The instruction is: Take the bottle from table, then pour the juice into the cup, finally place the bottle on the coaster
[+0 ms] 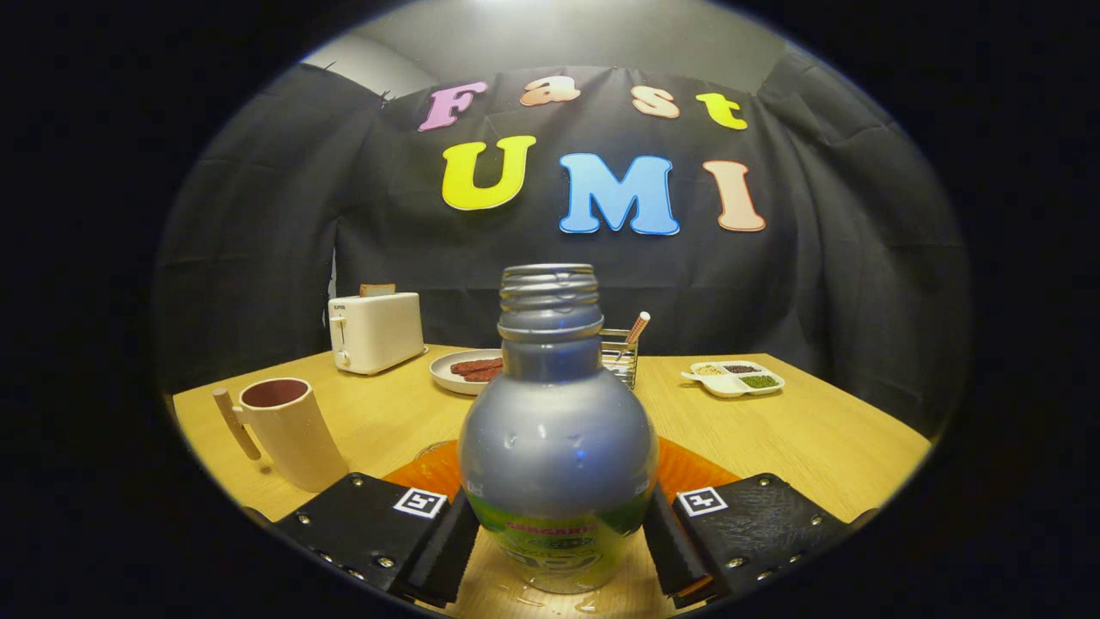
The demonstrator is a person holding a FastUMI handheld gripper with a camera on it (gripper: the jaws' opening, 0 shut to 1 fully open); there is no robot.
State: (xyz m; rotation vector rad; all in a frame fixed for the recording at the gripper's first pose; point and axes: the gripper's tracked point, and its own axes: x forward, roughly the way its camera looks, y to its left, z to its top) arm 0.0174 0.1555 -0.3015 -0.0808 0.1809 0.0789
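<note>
A silver bottle (pixel 557 430) with a green label and no cap stands upright between my fingers. My gripper (pixel 559 550) is shut on its lower body, one finger pressing each side. Whether the bottle's base rests on the wooden table (pixel 816 438) or hangs just above it, I cannot tell. Right behind the bottle lies an orange coaster (pixel 696 468), mostly hidden by it. A beige cup (pixel 288 430) with a dark inside and a side handle stands to the left, just beyond my left finger.
At the back of the table stand a white toaster (pixel 375 331) with a slice of bread in it, a plate (pixel 468 370) of sausages, a wire holder (pixel 620 352) behind the bottle's neck, and a white divided dish (pixel 735 378) on the right.
</note>
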